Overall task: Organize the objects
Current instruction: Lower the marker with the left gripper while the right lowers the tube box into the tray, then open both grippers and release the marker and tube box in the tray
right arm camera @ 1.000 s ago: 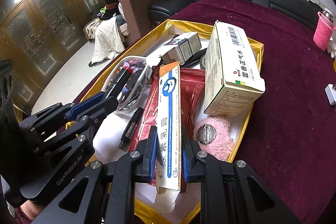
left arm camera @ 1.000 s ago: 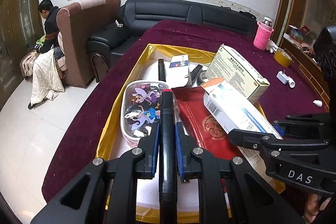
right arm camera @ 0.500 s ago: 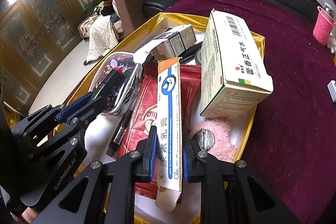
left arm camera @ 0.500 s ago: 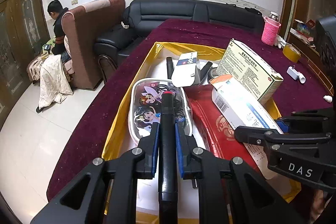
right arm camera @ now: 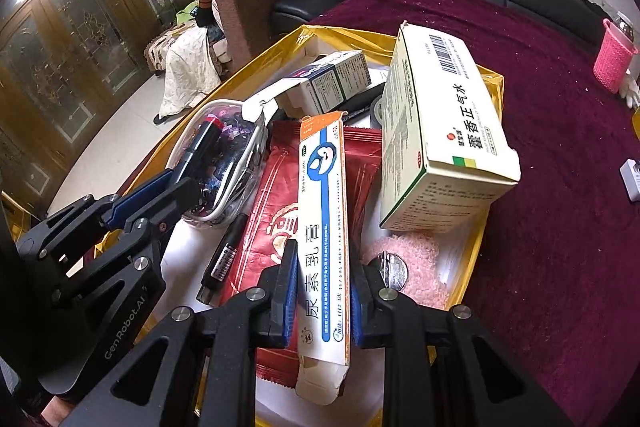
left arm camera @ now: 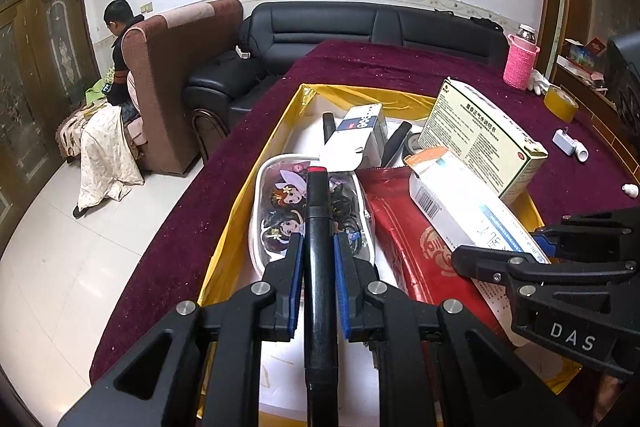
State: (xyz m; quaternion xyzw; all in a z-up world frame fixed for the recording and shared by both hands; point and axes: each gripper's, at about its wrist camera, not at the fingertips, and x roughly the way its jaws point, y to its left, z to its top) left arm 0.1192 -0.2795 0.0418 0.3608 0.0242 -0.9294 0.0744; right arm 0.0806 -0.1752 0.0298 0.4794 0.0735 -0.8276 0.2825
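My left gripper (left arm camera: 318, 259) is shut on a black marker with a red tip (left arm camera: 317, 211), held above a clear cartoon pencil case (left arm camera: 280, 203) in the gold tray (left arm camera: 240, 203). My right gripper (right arm camera: 320, 279) is shut on a long white and orange ointment box (right arm camera: 322, 211), held over a red packet (right arm camera: 276, 195). The left gripper (right arm camera: 172, 187) and its marker (right arm camera: 200, 143) show in the right wrist view. The right gripper's fingers (left arm camera: 520, 267) show in the left wrist view, on the box (left arm camera: 460, 207).
The tray also holds a large white medicine box (right arm camera: 440, 131), a small blue-white box (right arm camera: 332, 83), a loose black marker (right arm camera: 224, 255) and a pink fluffy item (right arm camera: 416, 267). On the maroon tablecloth (right arm camera: 560, 227) are a pink-sleeved bottle (left arm camera: 520, 59), a tape roll (left arm camera: 560, 103) and a white plug (left arm camera: 568, 143).
Both grippers have lifted and tilted up a little with their objects still held. The tray contents have not moved.
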